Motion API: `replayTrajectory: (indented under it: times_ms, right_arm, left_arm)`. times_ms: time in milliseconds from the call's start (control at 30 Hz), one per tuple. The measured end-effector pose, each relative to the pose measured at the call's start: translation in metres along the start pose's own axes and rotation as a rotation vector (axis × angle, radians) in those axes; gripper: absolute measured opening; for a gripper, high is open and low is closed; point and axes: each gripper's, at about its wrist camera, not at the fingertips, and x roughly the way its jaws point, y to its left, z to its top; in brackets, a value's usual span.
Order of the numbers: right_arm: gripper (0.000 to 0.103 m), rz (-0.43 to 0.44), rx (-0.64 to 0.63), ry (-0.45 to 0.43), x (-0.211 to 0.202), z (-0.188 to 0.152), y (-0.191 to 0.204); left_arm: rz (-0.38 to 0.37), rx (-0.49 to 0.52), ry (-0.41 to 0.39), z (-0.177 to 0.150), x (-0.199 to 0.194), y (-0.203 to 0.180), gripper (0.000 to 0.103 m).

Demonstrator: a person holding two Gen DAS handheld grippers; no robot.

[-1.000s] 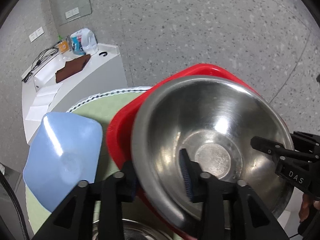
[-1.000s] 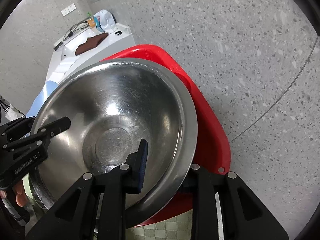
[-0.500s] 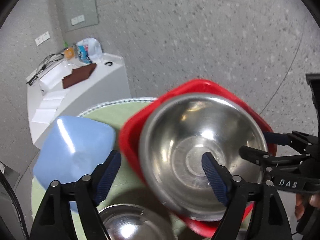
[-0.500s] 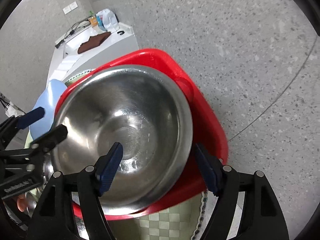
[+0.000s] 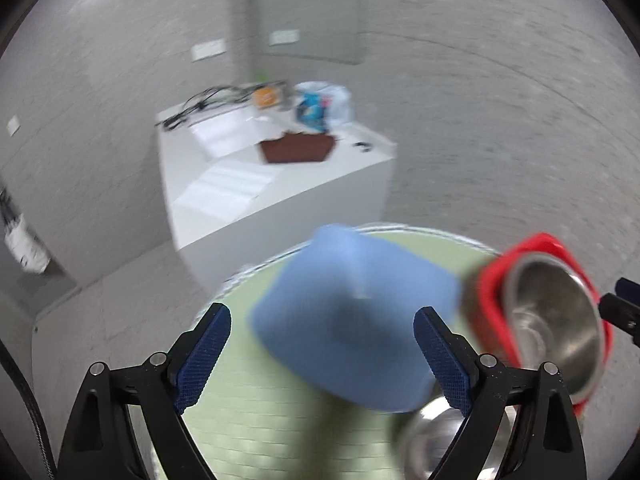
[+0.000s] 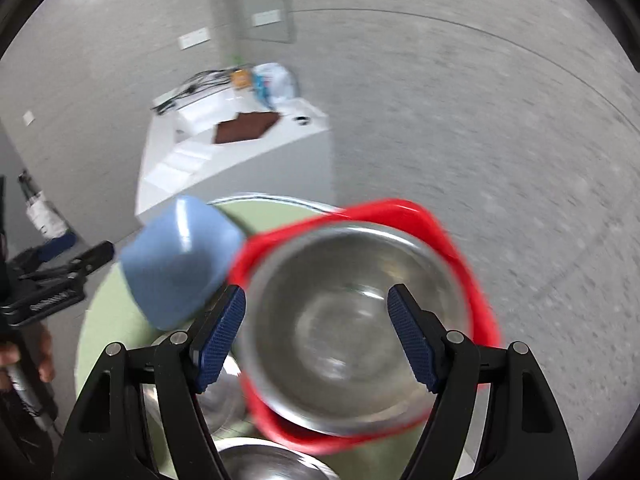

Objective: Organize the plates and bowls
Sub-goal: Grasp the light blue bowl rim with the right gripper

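Note:
A large steel bowl [image 6: 352, 328] sits inside a red square basin [image 6: 476, 280] on a round table with a green checked cloth [image 6: 108, 312]. It also shows at the right of the left wrist view [image 5: 560, 328]. A blue square plate [image 5: 352, 320] lies to the left of the basin, also in the right wrist view [image 6: 180, 256]. My left gripper [image 5: 322, 360] is open and empty, above the blue plate. My right gripper [image 6: 318, 336] is open and empty, above the steel bowl. Both views are blurred by motion.
Smaller steel bowls lie at the table's near side [image 5: 432, 440] [image 6: 272, 460]. A white cabinet [image 5: 280, 184] with cables, a brown cloth and bags stands beyond the table. The floor is grey speckled stone. The left gripper and the holder's hand show at the left [image 6: 52, 284].
Both grippers have opened, let go of the steel bowl's rim and drawn back. The bowl now rests in the red basin. The left gripper has swung left toward the blue plate.

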Motion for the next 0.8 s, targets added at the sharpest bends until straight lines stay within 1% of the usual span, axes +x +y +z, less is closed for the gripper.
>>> replayTrajectory:
  times_ms: [67,100,200,267,333,467,500,567,600,633,733,800]
  right_arm:
    - [0.075,0.05,0.001,0.03,0.016,0.007,0.024]
    - [0.075,0.06,0.007,0.048,0.023,0.008,0.032]
    - [0.075,0.067,0.018,0.103,0.051,0.005,0.06]
    - [0.075,0.043,0.01,0.138,0.069,0.0,0.077]
    - [0.075,0.001,0.007,0.167,0.087,-0.006,0.089]
    - [0.075,-0.069,0.029,0.197,0.111,-0.012,0.098]
    - [0.075,-0.085,0.037,0.202,0.115,-0.013,0.097]
    - [0.074,-0.115,0.047,0.218,0.126,-0.016,0.098]
    - [0.074,-0.124,0.051,0.224,0.129,-0.016,0.1]
    - [0.074,-0.133,0.055,0.226,0.132,-0.017,0.1]
    - [0.074,-0.145,0.066,0.245,0.141,-0.019,0.104]
    - [0.074,-0.157,0.071,0.257,0.147,-0.021,0.105]
  left_arm:
    - [0.017,-0.027,0.015,-0.004,0.009,0.019,0.09]
    - [0.024,-0.039,0.032,-0.005,0.015,0.031,0.09]
    - [0.013,-0.05,0.077,-0.01,0.036,0.047,0.09]
    - [0.001,-0.049,0.101,-0.013,0.049,0.056,0.089]
    - [-0.035,-0.042,0.13,-0.014,0.062,0.06,0.088]
    - [-0.093,-0.021,0.162,-0.009,0.087,0.072,0.086]
    - [-0.112,-0.017,0.172,-0.008,0.093,0.078,0.083]
    - [-0.137,-0.017,0.2,-0.01,0.105,0.087,0.071]
    - [-0.153,-0.018,0.213,-0.009,0.113,0.092,0.062]
    - [-0.161,-0.02,0.223,-0.011,0.119,0.094,0.057]
    - [-0.194,-0.043,0.245,-0.011,0.132,0.106,0.05]
    - [-0.195,-0.05,0.251,-0.012,0.137,0.114,0.05]
